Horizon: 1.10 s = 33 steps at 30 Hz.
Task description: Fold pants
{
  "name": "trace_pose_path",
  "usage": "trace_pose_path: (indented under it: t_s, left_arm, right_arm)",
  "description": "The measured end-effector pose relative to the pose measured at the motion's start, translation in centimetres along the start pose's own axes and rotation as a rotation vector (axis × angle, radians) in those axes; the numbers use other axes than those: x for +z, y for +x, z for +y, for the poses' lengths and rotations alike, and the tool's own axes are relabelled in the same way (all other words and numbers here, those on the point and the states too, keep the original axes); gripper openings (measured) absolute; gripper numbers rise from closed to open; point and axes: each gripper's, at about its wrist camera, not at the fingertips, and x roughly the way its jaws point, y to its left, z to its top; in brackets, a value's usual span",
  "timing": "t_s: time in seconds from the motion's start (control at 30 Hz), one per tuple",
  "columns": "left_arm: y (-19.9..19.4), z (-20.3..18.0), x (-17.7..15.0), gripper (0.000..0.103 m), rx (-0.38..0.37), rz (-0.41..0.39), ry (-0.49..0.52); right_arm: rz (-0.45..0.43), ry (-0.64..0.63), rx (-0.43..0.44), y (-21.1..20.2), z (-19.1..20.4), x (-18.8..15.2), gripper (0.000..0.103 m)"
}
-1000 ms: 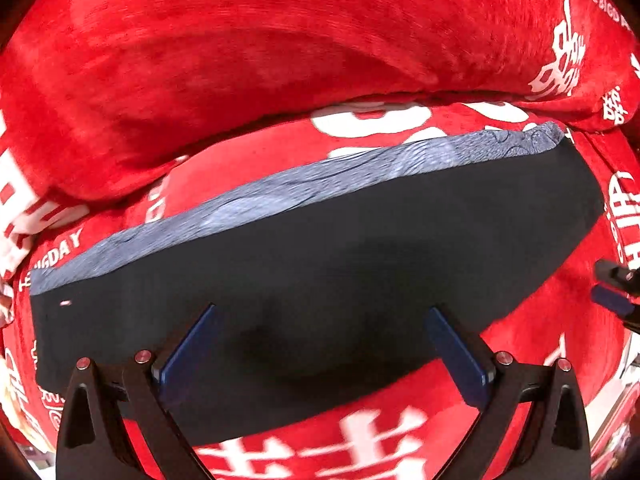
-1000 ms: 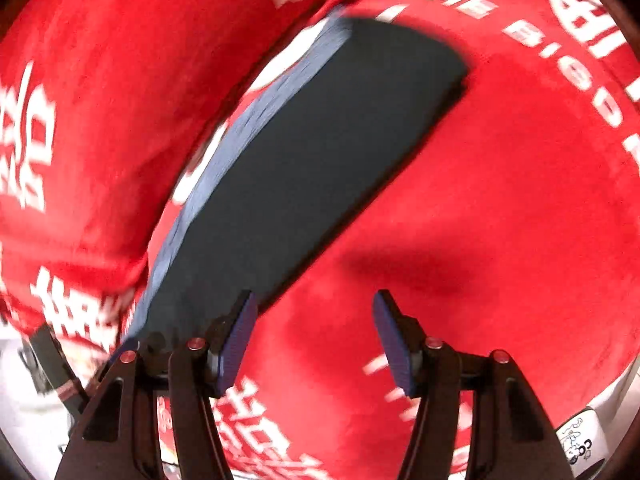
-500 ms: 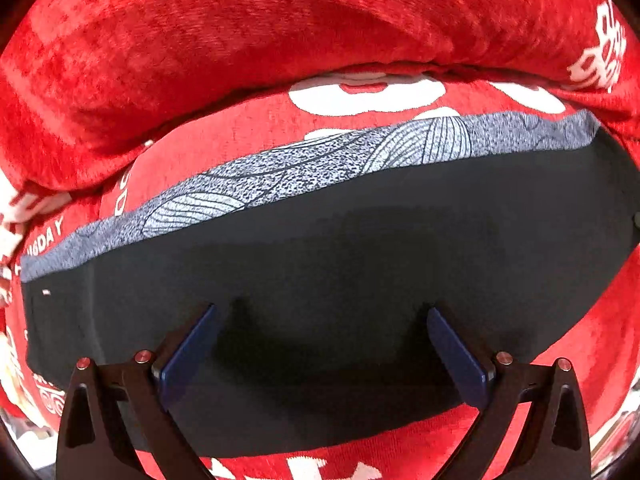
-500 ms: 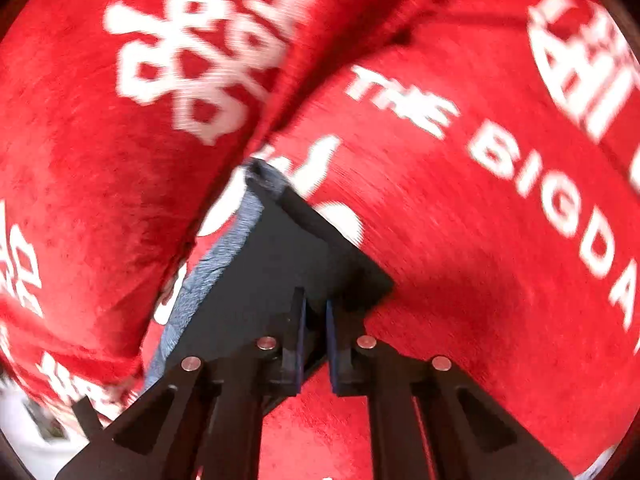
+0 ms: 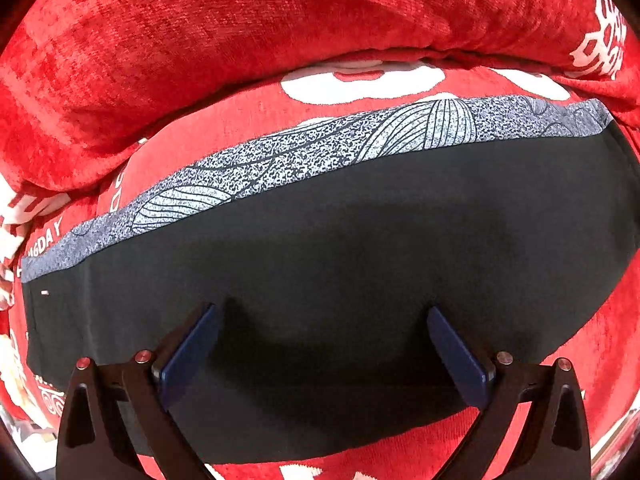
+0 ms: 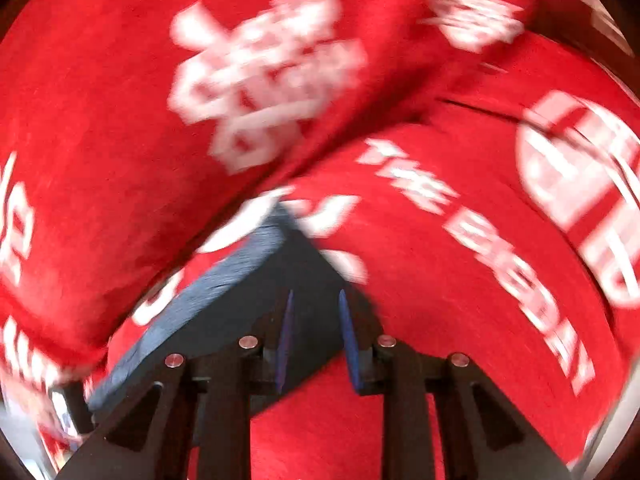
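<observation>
Dark folded pants (image 5: 360, 220) with a grey patterned band (image 5: 320, 148) along their far edge lie flat on a red cover. My left gripper (image 5: 322, 312) points straight down over their near half, jaws wide open, nothing between the pads. In the blurred right wrist view, my right gripper (image 6: 316, 296) sits at the end corner of the pants (image 6: 240, 312). Its jaws are opening, a narrow gap shows between the blue pads (image 6: 286, 332), and the dark cloth of that corner lies in the gap without being pinched.
The red plush cover with white lettering (image 5: 280, 20) rises into a thick cushion-like roll behind the pants. More of that cover (image 6: 460, 300) spreads to the right of the corner. A pale strip of floor or edge shows at the lower left (image 6: 24, 432).
My left gripper sank closer to the pants, still open. My right gripper moved to the pants' end corner, shut on it, and now its jaws have parted a little.
</observation>
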Motion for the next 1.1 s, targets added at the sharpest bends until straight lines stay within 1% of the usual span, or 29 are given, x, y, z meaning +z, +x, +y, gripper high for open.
trace_pose_path:
  t_s: [0.03, 0.07, 0.13, 0.2, 0.23, 0.27, 0.3, 0.33, 0.37, 0.4, 0.43, 0.47, 0.53, 0.6, 0.7, 0.8, 0.87, 0.9, 1.0, 1.1]
  left_arm:
    - [0.0, 0.0, -0.1, 0.103, 0.0, -0.001, -0.004]
    - [0.0, 0.0, -0.2, 0.103, -0.002, 0.001, -0.006]
    - [0.0, 0.4, 0.3, 0.103, -0.007, 0.012, -0.009]
    - [0.1, 0.7, 0.4, 0.103, -0.016, 0.023, -0.014]
    - [0.3, 0.8, 0.4, 0.103, -0.02, 0.026, -0.015]
    - [0.4, 0.9, 0.4, 0.103, -0.023, 0.027, -0.015]
    - [0.4, 1.0, 0.5, 0.103, -0.023, 0.026, -0.015]
    - [0.5, 1.0, 0.4, 0.103, -0.023, 0.025, -0.017]
    - [0.5, 1.0, 0.4, 0.103, -0.021, 0.024, -0.019]
    - [0.6, 1.0, 0.4, 0.103, -0.017, 0.023, -0.019]
    - [0.6, 1.0, 0.6, 0.103, -0.014, 0.024, -0.018]
    - [0.7, 1.1, 0.7, 0.103, -0.009, 0.024, -0.017]
    - [0.8, 0.9, 0.9, 0.103, -0.002, 0.025, -0.011]
    - [0.8, 0.7, 1.1, 0.103, 0.004, 0.024, 0.0]
    - [0.9, 0.4, 1.2, 0.103, 0.009, 0.026, 0.007]
    - [0.7, 0.1, 1.3, 0.103, 0.016, 0.024, 0.01]
    - [0.7, -0.1, 1.3, 0.103, 0.019, 0.02, 0.011]
    - [0.0, -1.2, 1.0, 0.103, 0.02, 0.019, 0.01]
    - [-0.2, -0.8, 0.8, 0.103, 0.016, 0.016, 0.005]
    - [-0.1, -0.6, 0.7, 0.103, 0.015, 0.008, 0.003]
  right_arm:
    - [0.035, -0.043, 0.029, 1.4, 1.3, 0.5, 0.027]
    - [0.063, -0.058, 0.042, 2.8, 2.1, 0.9, 0.027]
    - [0.109, -0.055, 0.004, 5.7, 2.9, 1.1, 0.027]
    - [0.144, -0.009, -0.046, 7.4, 2.3, 1.0, 0.026]
    - [0.149, 0.043, -0.034, 7.6, 1.4, 0.8, 0.026]
    - [0.134, 0.085, -0.005, 7.1, 0.3, 0.7, 0.026]
    - [0.117, 0.099, -0.016, 6.2, -0.3, 0.5, 0.026]
    - [0.106, 0.096, -0.018, 5.6, -0.6, 0.4, 0.028]
    - [0.098, 0.097, -0.005, 4.7, -1.0, 0.2, 0.031]
    - [0.101, 0.104, 0.019, 4.2, -1.3, 0.1, 0.039]
    - [0.121, 0.118, 0.059, 3.8, -1.9, -0.4, 0.044]
    - [0.147, 0.14, 0.099, 3.5, -2.5, -1.0, 0.045]
    - [0.188, 0.197, 0.162, 3.0, -3.7, -2.5, 0.046]
    - [0.208, 0.252, 0.215, 3.0, -4.7, -3.9, 0.046]
    - [0.209, 0.311, 0.274, 3.5, -5.2, -5.9, 0.048]
    - [0.206, 0.336, 0.329, 4.4, -4.9, -6.4, 0.051]
    - [0.197, 0.329, 0.335, 4.8, -4.7, -6.3, 0.051]
    - [0.192, 0.33, 0.339, 5.1, -4.9, -6.2, 0.051]
    - [0.182, 0.349, 0.363, 5.9, -5.2, -6.1, 0.051]
    - [0.139, 0.389, 0.403, 6.1, -5.7, -6.2, 0.052]
